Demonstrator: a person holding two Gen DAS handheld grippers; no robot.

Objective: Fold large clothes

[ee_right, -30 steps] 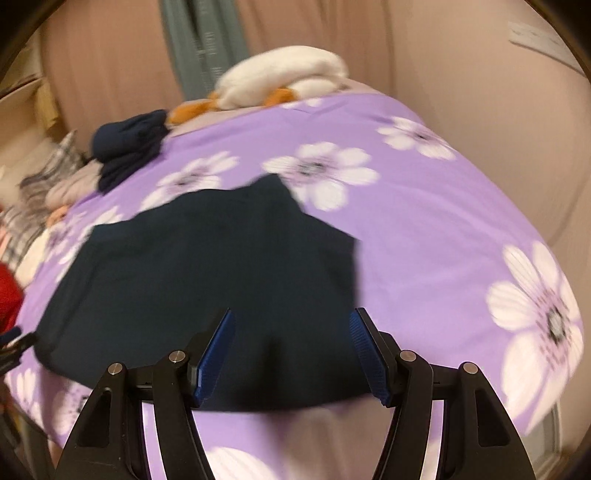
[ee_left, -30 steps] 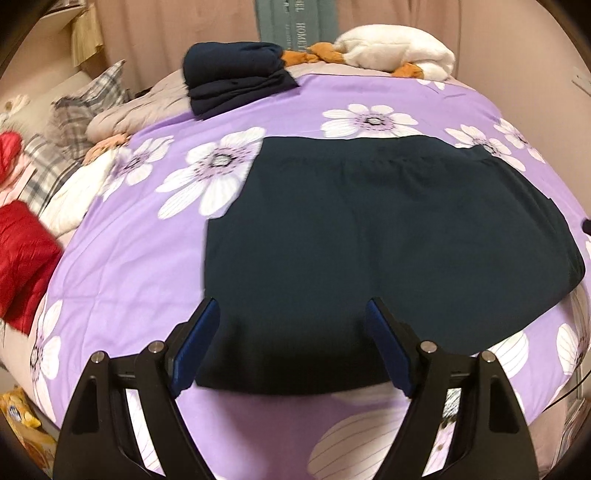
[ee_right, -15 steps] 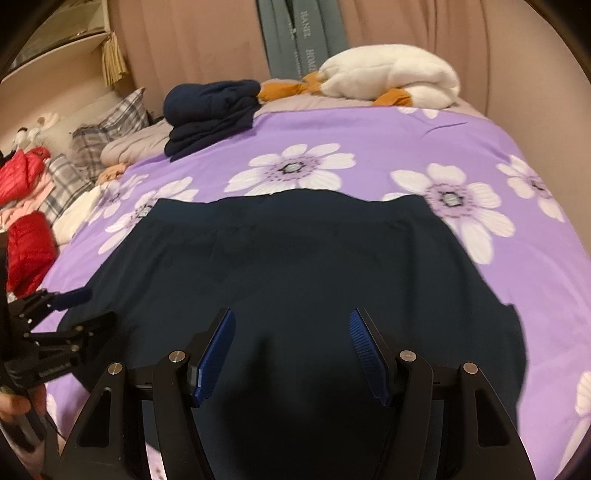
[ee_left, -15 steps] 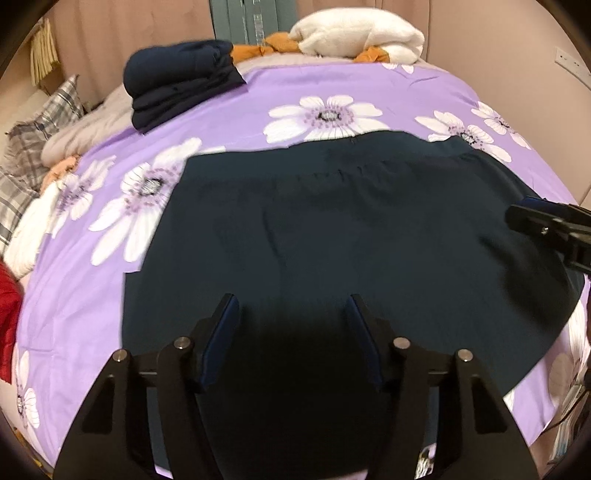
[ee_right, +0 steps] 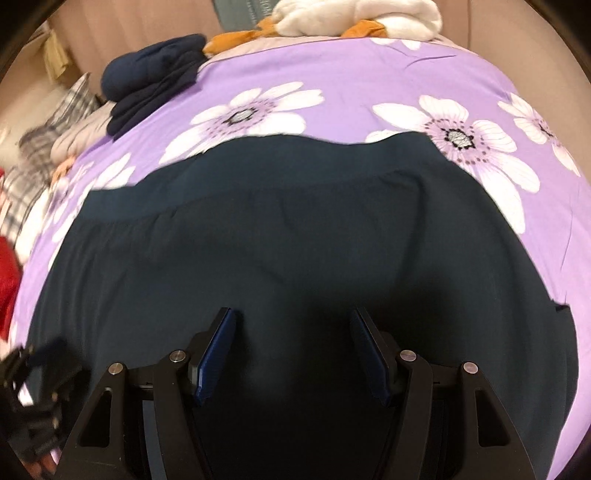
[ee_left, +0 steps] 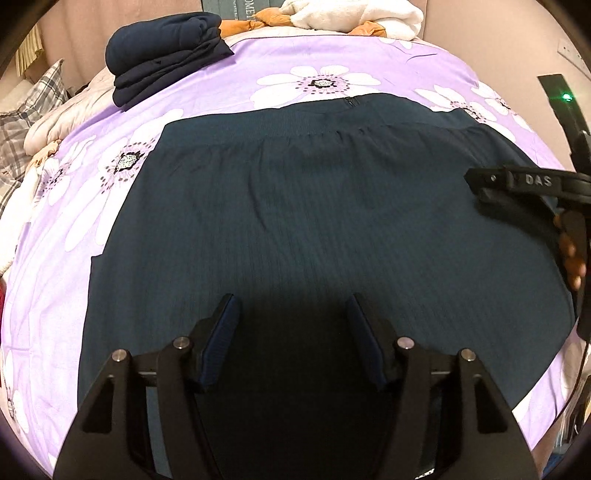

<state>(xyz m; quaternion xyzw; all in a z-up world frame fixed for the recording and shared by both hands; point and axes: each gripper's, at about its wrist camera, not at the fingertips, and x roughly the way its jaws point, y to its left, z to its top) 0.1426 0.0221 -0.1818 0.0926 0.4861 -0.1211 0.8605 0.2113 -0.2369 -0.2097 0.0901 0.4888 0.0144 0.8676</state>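
A large dark teal garment (ee_left: 303, 221) lies spread flat on the purple flowered bedspread (ee_left: 332, 48), waistband at the far side; it also fills the right wrist view (ee_right: 295, 240). My left gripper (ee_left: 291, 328) is open and empty, low over the garment's near part. My right gripper (ee_right: 293, 343) is open and empty, low over the garment's near part too. The right gripper's body shows at the right edge of the left wrist view (ee_left: 524, 181). The left gripper shows blurred at the lower left of the right wrist view (ee_right: 33, 373).
A stack of folded dark navy clothes (ee_left: 162, 51) sits at the far left of the bed. White and orange bedding (ee_left: 351, 14) lies at the head. Plaid and grey items (ee_left: 33, 110) and red clothes (ee_right: 7, 273) lie at the left.
Both grippers have moved forward and lower over the garment, which now fills more of each view. Both stay open and empty.
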